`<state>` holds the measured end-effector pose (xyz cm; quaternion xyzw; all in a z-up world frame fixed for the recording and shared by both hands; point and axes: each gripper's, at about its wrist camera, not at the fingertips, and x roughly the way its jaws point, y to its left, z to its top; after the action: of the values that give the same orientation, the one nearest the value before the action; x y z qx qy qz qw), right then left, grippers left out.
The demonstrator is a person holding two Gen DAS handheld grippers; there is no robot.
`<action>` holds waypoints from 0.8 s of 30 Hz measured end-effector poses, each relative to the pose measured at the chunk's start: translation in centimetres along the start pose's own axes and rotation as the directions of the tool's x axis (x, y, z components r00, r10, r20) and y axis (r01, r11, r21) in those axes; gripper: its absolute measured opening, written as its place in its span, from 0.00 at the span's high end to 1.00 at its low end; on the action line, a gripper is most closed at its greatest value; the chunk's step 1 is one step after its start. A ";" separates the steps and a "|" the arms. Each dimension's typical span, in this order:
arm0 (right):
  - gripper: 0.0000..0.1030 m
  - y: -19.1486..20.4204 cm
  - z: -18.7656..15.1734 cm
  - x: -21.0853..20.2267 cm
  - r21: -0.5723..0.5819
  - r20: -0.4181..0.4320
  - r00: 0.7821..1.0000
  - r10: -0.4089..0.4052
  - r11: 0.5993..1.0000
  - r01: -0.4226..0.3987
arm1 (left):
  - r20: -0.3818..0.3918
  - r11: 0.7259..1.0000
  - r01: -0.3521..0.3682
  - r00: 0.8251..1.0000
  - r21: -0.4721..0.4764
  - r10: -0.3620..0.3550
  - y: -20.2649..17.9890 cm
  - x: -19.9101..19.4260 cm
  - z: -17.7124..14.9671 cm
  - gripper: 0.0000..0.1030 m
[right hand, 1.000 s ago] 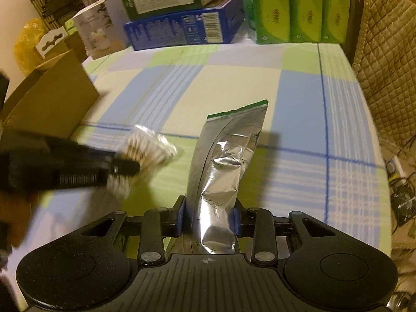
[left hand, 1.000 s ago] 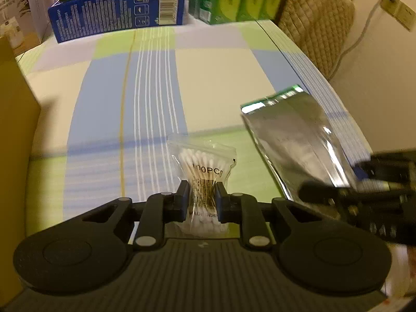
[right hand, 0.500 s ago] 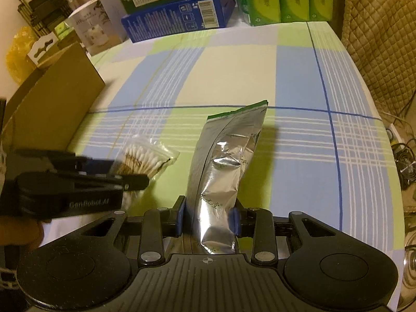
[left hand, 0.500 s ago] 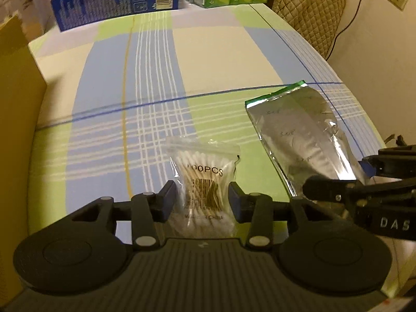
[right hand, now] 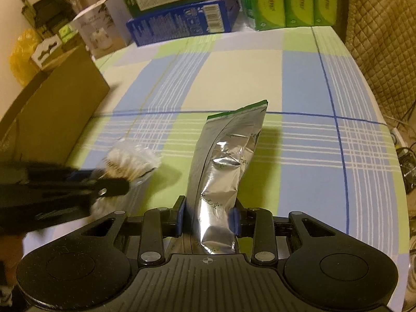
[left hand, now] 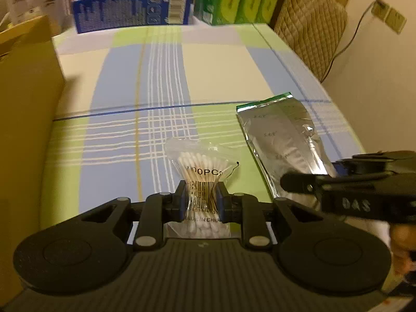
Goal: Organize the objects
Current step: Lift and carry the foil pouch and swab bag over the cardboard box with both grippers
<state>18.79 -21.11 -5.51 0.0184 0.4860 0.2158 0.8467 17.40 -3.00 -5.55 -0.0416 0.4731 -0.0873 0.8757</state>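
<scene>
Only my right view shows the yellow bag point(right hand: 22, 52) far left behind the cardboard box point(right hand: 59, 114). My left tongs point(left hand: 200, 197) pinch the cotton swab packet point(left hand: 201, 171) at its waist, near the plaid tablecloth point(left hand: 221, 72). My right tongs point(right hand: 209, 215) clamp the silver foil pouch point(right hand: 226, 161), standing up just right of the swabs.

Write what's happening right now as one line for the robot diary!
left gripper: shut on cotton swab bag | right gripper: shut on foil pouch | cardboard box: left of both | stage: holding
</scene>
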 end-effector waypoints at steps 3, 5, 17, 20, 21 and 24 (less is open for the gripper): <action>0.70 -0.1 0.1 -0.9 0.012 0.034 0.999 -0.001 1.000 0.000 | 0.018 0.999 0.003 1.000 -0.032 -0.002 0.3 -1.9 -0.5 0.82; 0.70 0.3 -0.2 -1.8 0.027 0.054 0.999 -0.002 1.000 0.000 | 0.026 0.999 -0.002 1.000 -0.035 0.003 0.3 -3.0 -0.8 0.82; 0.70 4.9 -4.6 -8.6 0.107 0.117 0.993 0.021 0.994 -0.034 | 0.072 0.998 0.008 0.997 -0.064 -0.004 0.6 -10.6 -4.2 0.82; 0.70 6.0 -5.2 -10.3 0.106 0.137 0.990 0.032 0.993 -0.047 | 0.094 0.998 0.017 0.996 -0.066 -0.011 0.6 -12.5 -4.8 0.82; 0.70 6.4 -5.4 -10.9 0.102 0.142 0.989 0.032 0.994 -0.047 | 0.100 0.998 0.016 0.995 -0.065 -0.009 0.6 -13.1 -5.0 0.82; 0.70 7.4 -5.9 -12.0 0.094 0.152 0.988 0.034 0.994 -0.049 | 0.114 0.998 0.014 0.993 -0.064 -0.006 0.5 -14.6 -5.4 0.82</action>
<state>6.15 -20.06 2.92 0.0860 0.4302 0.2075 0.8744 5.12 0.39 3.38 -0.0773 0.4247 -0.0738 0.8990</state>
